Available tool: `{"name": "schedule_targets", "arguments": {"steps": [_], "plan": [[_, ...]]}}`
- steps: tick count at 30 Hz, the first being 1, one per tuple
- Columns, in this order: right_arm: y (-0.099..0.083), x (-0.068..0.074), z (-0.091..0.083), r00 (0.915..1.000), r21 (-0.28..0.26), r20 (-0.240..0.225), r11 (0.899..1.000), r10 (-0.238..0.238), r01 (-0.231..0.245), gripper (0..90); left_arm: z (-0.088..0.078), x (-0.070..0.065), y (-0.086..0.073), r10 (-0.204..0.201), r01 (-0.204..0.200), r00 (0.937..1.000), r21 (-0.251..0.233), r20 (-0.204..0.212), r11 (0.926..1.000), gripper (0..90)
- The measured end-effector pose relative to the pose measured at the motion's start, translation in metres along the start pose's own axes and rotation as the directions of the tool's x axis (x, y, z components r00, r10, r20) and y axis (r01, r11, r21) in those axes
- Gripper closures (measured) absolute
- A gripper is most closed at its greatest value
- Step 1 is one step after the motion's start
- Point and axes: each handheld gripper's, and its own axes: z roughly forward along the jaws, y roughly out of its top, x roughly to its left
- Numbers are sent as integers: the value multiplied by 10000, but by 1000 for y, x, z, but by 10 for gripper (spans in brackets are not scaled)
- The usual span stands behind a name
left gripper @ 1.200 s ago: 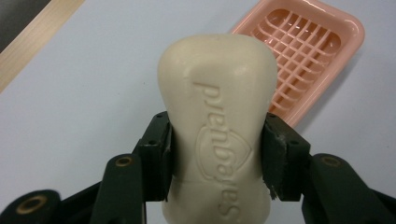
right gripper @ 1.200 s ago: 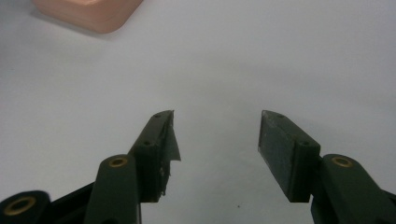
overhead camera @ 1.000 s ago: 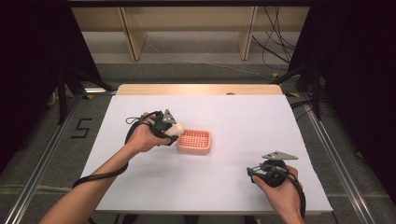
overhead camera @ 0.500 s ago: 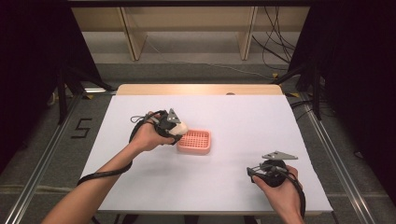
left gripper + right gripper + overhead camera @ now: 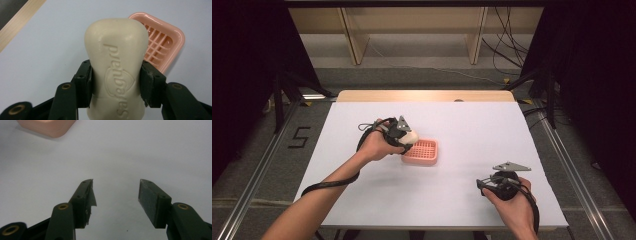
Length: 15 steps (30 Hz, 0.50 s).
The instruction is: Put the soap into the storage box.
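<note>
The soap (image 5: 116, 67) is hanging in the left gripper (image 5: 404, 134) over the near left edge of the dish (image 5: 422, 152), whose grid is lying bare. White tabletop (image 5: 472, 125) is stretching open all round the dish. The right gripper (image 5: 484, 186) is sitting well apart at the near right, jaws spread on nothing, with bare tabletop lying between it and the dish.

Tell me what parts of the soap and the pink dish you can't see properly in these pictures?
- Soap, left gripper view: its near end is cut off by the bottom edge, and its sides are covered by the left tool.
- Pink dish, left gripper view: the soap hides much of it.
- Pink dish, right gripper view: the top edge cuts off all but a corner.
- Soap, high view: too small to read its lettering.
</note>
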Motion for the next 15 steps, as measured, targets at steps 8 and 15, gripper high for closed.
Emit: {"name": "schedule_targets", "arguments": {"steps": [8,15], "plan": [[0,0,1,10000,50,-34,10000,16,-16,459,5,-2,4,-52,51,10000,24,82,10000,493],[0,0,0,10000,1,-44,10000,-9,9,459,9,-3,5,-10,10,9999,33,114,10000,493]]}}
